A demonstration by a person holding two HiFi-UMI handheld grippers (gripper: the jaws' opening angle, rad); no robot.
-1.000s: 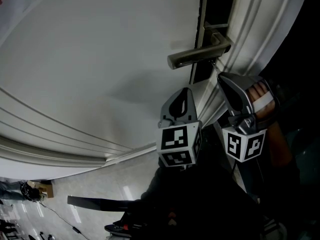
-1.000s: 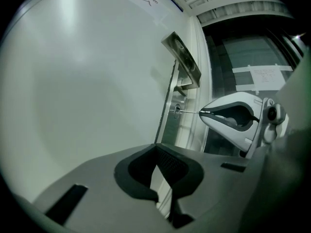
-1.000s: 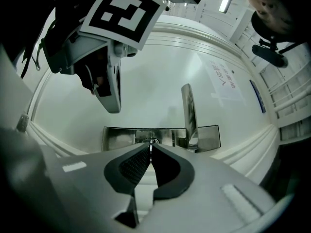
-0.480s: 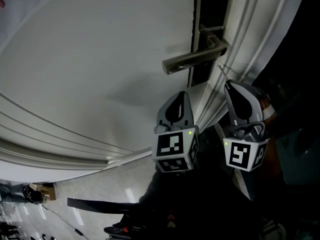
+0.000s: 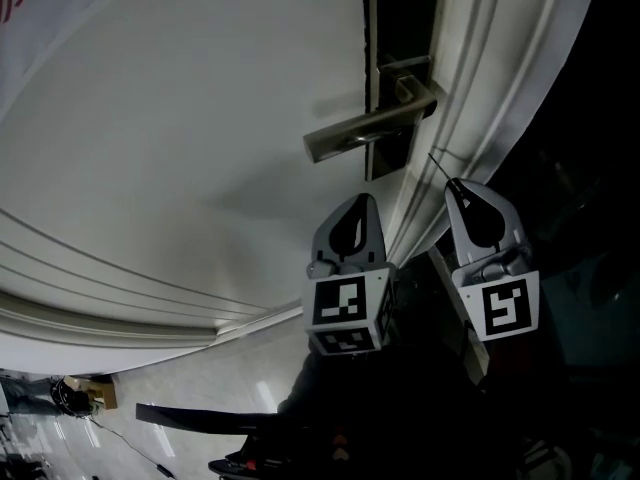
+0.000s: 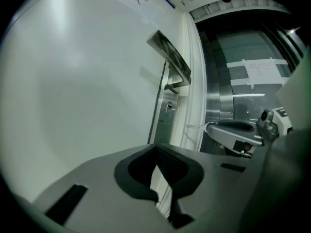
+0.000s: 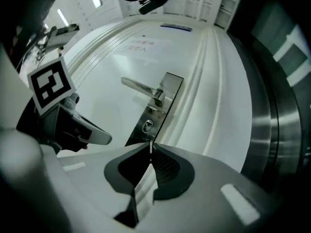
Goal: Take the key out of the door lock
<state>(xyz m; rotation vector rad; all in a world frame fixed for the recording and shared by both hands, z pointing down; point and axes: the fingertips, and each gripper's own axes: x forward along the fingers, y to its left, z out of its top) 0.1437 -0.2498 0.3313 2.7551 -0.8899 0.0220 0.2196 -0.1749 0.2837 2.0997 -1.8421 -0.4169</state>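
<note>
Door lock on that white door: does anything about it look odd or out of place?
Nothing looks damaged. The round keyhole in the steel lock plate is empty. What looks like the thin metal key is pinched in the right gripper, away from the lock.

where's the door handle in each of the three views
head view: the handle is upper centre, sticking out leftward.
left gripper view: the handle is at top centre, seen from below.
right gripper view: the handle is at centre, above the thin key pinched by the right gripper.
shared landmark: the lock plate that carries the handle.
</note>
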